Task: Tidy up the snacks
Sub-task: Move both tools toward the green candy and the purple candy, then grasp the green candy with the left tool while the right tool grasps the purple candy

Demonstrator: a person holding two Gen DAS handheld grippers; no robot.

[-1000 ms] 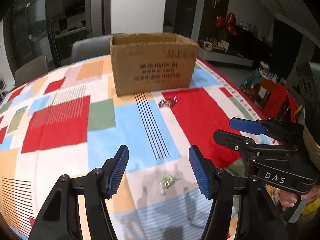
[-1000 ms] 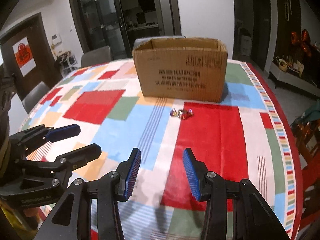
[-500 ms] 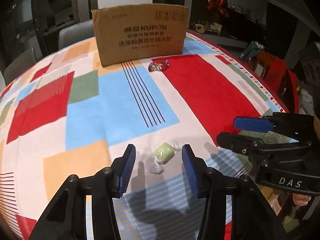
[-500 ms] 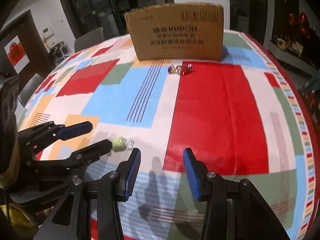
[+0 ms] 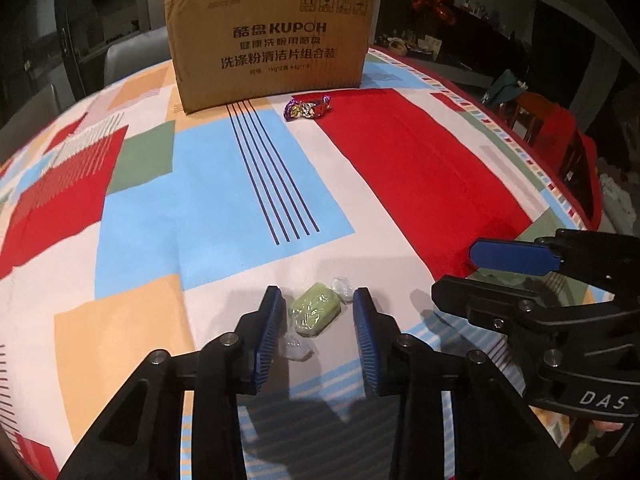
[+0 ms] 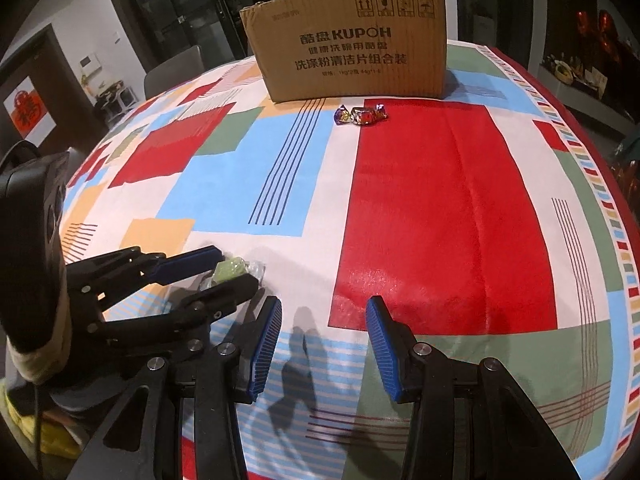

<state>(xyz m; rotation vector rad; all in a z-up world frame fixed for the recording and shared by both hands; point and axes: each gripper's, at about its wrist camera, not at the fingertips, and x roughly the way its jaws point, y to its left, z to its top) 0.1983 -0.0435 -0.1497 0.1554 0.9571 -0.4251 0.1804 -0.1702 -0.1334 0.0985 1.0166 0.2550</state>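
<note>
Left gripper (image 5: 316, 312) jaws have just been closing around the green candy (image 5: 315, 314), narrow gaps showing on both sides, pads not pressing yet. Candy is lying on the surface (image 5: 240, 184), well in front of the cardboard box (image 5: 270, 44). Purple candy (image 5: 307, 107) is sitting just before the box. Right gripper (image 6: 322, 338) jaws are standing partly open, holding nothing

Black hand-held gripper (image 5: 316, 312), blue ribbed pads (image 5: 267, 336)
</note>
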